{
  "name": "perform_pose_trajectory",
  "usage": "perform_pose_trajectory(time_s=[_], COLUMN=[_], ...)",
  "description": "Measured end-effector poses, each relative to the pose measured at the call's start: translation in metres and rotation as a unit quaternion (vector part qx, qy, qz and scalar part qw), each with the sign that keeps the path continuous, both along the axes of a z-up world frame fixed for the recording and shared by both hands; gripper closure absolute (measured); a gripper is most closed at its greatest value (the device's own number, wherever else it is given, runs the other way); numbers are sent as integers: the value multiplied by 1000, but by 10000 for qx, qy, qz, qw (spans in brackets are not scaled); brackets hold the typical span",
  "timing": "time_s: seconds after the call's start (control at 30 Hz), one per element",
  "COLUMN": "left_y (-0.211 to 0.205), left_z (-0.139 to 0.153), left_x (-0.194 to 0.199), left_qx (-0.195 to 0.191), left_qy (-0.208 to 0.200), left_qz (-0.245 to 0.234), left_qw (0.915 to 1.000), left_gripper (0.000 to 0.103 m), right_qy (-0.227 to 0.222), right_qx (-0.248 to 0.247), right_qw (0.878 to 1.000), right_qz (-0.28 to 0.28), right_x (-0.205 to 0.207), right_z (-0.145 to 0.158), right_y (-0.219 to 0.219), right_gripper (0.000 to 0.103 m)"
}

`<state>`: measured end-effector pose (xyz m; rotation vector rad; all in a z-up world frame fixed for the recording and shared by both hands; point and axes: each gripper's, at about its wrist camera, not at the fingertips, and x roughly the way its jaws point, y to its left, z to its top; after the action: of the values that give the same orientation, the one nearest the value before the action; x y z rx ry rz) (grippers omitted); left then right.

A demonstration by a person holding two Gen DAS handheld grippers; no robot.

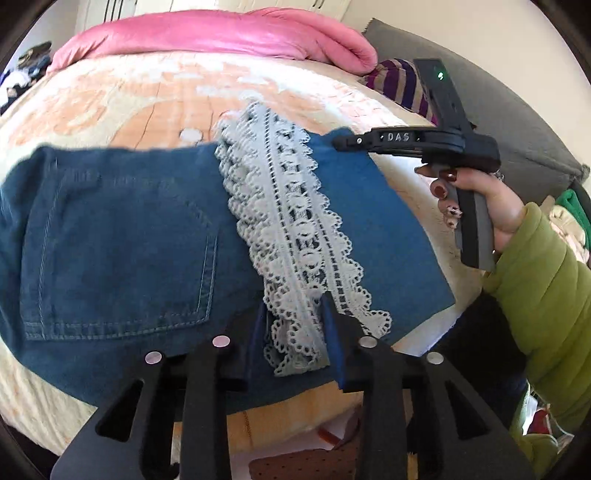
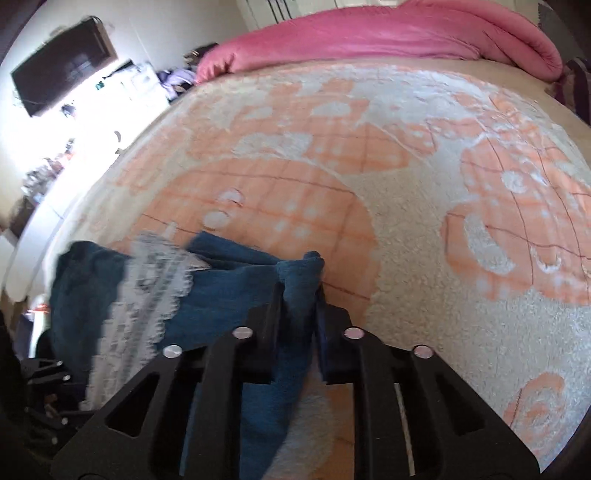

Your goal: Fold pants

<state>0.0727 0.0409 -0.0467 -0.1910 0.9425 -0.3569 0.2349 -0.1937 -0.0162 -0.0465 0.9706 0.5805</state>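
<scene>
Pants blurred, lace trim smeared.

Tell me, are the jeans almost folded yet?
Partly. The jeans already lie doubled on the blanket, with the lace trim across the top and a back pocket showing. Both tongs are clamped on the denim: the left tongs at the near edge, the right tongs at a bunched corner. Smoothing and probably another fold remain.

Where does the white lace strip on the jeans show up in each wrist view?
Left wrist: the lace strip runs diagonally across the middle of the jeans, its near end between the left gripper fingers.
Right wrist: lace strip at lower left, blurred, left of the right gripper.
Shared landmark: the pink quilt at the bed's far end.
</scene>
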Motion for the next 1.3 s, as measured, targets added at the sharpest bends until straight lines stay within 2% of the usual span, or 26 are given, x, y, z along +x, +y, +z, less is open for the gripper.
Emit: perform_pose_trajectory(time_s=[0.07,0.13,0.17,0.23,0.3,0.4,0.53,0.6,0.7,0.83,0.9,1.03,1.2,1.3], left_y=[0,-2,-5,-6,-2,4,2,-7,-20,-30,-28,-21,-23,-25], left_z=[2,4,4,7,12,26,44,47,40,18,12,7,6,6], left_x=[-1,-3,-5,-9,-16,-24,-32,-31,-26,-21,-23,-23,-23,-24], left_qx=[33,100,105,85,58,52,111,135,227,482,512,269,369,298], left_qy=[-11,-26,-40,-71,-148,-381,-715,-805,-799,-429,-331,-217,-244,-223], left_qz=[-20,-46,-68,-107,-57,22,16,-50,-196,-249,-269,-249,-274,-266], left_qw=[10000,9999,9999,9999,9999,9993,9974,9966,9963,9976,9978,9991,9986,9990], left_gripper=[72,70,66,58,56,56,56,56,56,56,56,55,55,54], right_qy=[22,-20,-100,-381,-540,-718,-749,-734,-765,-655,-613,-504,-520,-511], right_qx=[74,156,147,301,408,454,233,153,-283,-1036,-976,-786,-755,-730], right_qw=[10000,9998,9996,9985,9974,9961,9926,9903,9866,9835,9856,9903,9908,9912], right_qz=[-24,-118,-200,-252,-228,239,930,1170,1414,1328,1236,1032,1000,983], right_x=[3,0,-3,-22,-39,-88,-142,-158,-175,-179,-181,-183,-184,-183], right_z=[-5,0,5,22,32,43,39,33,22,1,-2,-8,-9,-9], right_y=[-1,-7,-11,-24,-31,-33,-17,-9,7,8,-1,-13,-13,-13], right_gripper=[83,74,64,60,53,53,53,53,54,56,56,56,54,54])
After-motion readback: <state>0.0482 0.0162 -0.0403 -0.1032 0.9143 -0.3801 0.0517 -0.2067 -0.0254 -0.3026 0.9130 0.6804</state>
